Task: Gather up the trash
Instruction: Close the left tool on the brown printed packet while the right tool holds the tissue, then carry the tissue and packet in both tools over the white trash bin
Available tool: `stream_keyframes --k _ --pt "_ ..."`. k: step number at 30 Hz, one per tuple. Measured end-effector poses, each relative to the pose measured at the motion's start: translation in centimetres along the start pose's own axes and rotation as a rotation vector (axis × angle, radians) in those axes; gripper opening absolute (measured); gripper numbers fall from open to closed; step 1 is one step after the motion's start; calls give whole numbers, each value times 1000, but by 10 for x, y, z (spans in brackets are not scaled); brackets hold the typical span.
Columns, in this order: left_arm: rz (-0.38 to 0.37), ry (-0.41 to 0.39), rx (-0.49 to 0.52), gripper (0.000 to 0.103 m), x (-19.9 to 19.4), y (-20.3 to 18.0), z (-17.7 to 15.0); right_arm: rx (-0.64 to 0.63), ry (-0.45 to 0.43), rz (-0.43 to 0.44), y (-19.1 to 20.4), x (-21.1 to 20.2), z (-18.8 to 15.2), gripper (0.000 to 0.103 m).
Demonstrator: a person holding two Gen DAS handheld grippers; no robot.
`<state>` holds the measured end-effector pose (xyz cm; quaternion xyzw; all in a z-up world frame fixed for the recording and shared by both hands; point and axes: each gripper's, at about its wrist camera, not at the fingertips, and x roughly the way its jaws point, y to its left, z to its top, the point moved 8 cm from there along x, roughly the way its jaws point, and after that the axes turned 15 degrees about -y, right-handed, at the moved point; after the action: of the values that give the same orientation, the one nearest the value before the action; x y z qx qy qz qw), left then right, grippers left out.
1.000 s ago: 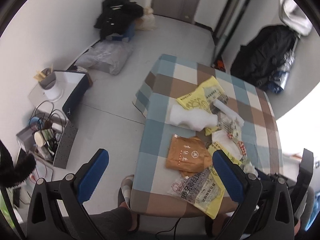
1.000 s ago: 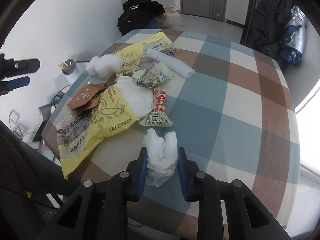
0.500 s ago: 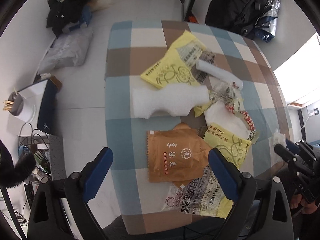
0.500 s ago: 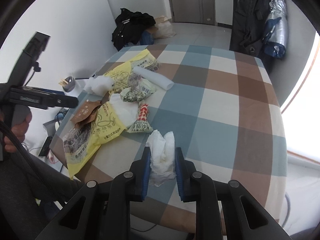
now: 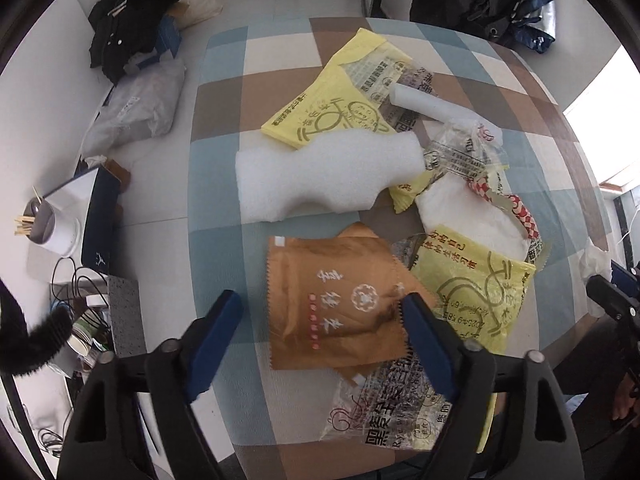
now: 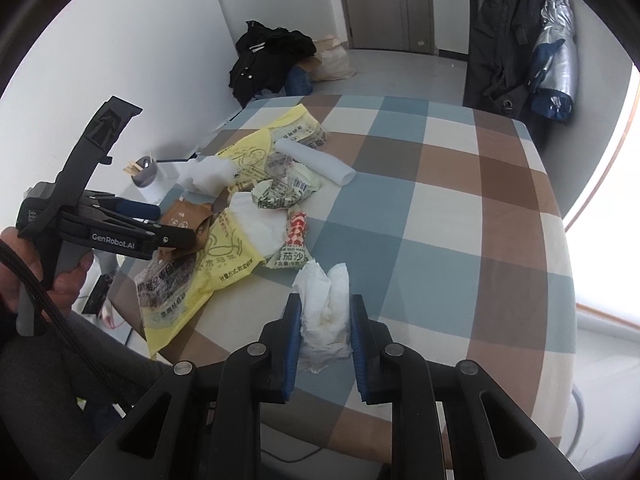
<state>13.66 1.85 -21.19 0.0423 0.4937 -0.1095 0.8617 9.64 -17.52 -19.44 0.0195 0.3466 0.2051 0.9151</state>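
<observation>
Right gripper (image 6: 323,326): pinching crumpled white tissue (image 6: 325,312), lifted above near edge of checked table (image 6: 460,216).
Left gripper (image 5: 320,316): spread wide, empty, poised over brown snack wrapper (image 5: 340,300).
Wrapper position: flat on table, directly ahead between open fingers, nearer left gripper.
Beyond: white foam piece (image 5: 320,178), yellow bags (image 5: 340,108).

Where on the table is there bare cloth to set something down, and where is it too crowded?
The checkered tablecloth is bare across its whole right half, from the white foam roll to the far edge. A narrow bare strip borders the brown packet on the left. The crowded part is the wrapper pile around the yellow bag. The right gripper holds a crumpled tissue.
</observation>
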Motion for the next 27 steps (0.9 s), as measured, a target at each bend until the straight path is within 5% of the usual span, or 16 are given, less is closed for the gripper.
stream_keyframes --k 5,27 --pt "-1 -10 50 59 0 -9 3 6 3 -4 -1 -1 -1 22" --pt "-182 -80 -90 59 -25 -26 10 -23 6 -10 5 -4 -6 22"
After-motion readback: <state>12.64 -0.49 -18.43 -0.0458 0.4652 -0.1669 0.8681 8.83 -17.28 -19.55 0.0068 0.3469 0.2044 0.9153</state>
